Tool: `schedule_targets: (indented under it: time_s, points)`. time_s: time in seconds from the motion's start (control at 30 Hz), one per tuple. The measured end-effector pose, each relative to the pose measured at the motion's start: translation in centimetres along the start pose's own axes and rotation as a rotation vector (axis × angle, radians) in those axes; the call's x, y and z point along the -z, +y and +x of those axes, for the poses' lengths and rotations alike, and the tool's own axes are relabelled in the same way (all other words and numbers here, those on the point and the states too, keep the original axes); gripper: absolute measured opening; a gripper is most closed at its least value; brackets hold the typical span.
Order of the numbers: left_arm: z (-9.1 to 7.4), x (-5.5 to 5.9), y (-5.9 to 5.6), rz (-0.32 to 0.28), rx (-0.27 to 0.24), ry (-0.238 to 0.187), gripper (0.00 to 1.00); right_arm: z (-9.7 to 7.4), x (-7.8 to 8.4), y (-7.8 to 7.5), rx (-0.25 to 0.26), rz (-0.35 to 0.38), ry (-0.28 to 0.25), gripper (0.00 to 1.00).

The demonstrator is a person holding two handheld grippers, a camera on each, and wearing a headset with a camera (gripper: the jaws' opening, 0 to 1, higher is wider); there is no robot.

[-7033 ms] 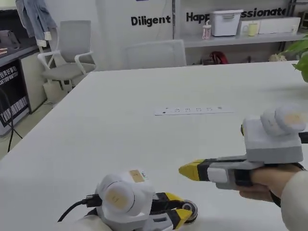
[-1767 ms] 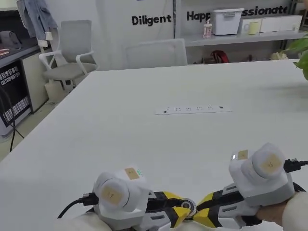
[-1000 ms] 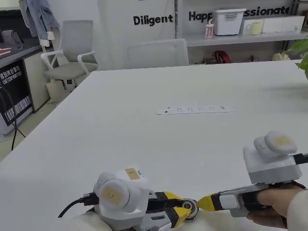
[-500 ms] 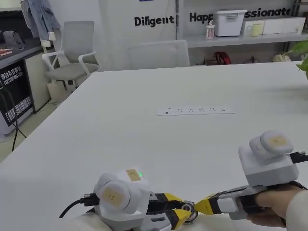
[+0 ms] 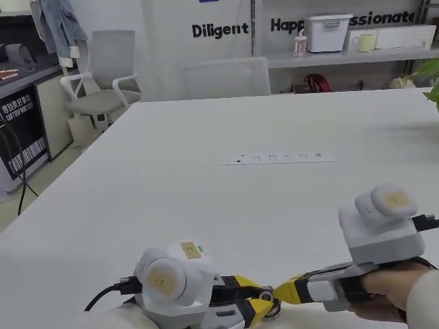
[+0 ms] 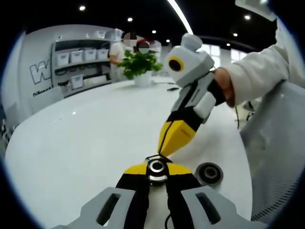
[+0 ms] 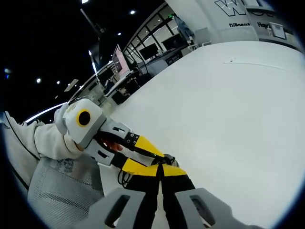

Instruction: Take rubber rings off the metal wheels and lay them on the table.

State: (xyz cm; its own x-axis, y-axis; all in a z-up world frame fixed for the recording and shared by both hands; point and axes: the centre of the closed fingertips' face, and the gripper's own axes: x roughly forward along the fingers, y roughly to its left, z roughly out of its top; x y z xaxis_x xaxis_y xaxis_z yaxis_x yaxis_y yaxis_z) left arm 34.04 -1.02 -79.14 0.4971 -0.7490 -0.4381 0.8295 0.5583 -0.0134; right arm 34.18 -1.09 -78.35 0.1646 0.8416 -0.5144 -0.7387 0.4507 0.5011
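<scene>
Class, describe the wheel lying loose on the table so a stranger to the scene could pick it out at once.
Start at the big white table, at the person's edge, where the left gripper clamps the other wheel in its yellow-tipped jaws. In the left gripper view the loose wheel lies flat just right of those jaws; unlike its neighbour, no gripper touches it.

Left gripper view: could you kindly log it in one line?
left tool shut on wheel | right tool shut, touching it | spare wheel on table

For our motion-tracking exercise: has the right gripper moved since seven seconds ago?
Yes. The yellow-tipped right gripper has moved toward the person, away from the white power strip, reaching the metal wheel in the left gripper.
</scene>
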Motion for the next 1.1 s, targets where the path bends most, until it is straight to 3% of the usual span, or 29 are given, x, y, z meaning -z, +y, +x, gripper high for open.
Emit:
schedule_targets:
  time_s: [0.13,0.47,0.57,0.7,0.83,1.1]
  points:
    - [0.0,0.0,0.0,0.000,0.000,0.000,0.13,0.2,-0.3,0.7,-0.027,-0.009,-0.011,0.00]
    - [0.0,0.0,0.0,0.002,-0.010,-0.011,0.13,-0.1,0.3,-0.7,0.041,-0.033,0.015,0.00]
    - [0.1,-0.1,0.0,0.010,-0.010,0.003,0.13,-0.2,0.3,-0.9,0.048,-0.018,0.013,0.00]
    - [0.0,-0.2,-0.1,0.049,0.001,0.060,0.14,-0.3,0.4,-1.4,0.062,-0.011,0.014,0.00]
    - [-0.4,-0.5,-0.1,0.073,0.012,0.070,0.13,-0.7,0.1,-1.9,0.084,-0.002,0.000,0.00]
    - [-1.7,-3.3,0.2,0.062,0.013,0.015,0.23,-1.5,-0.2,-2.8,0.118,0.009,-0.019,0.00]
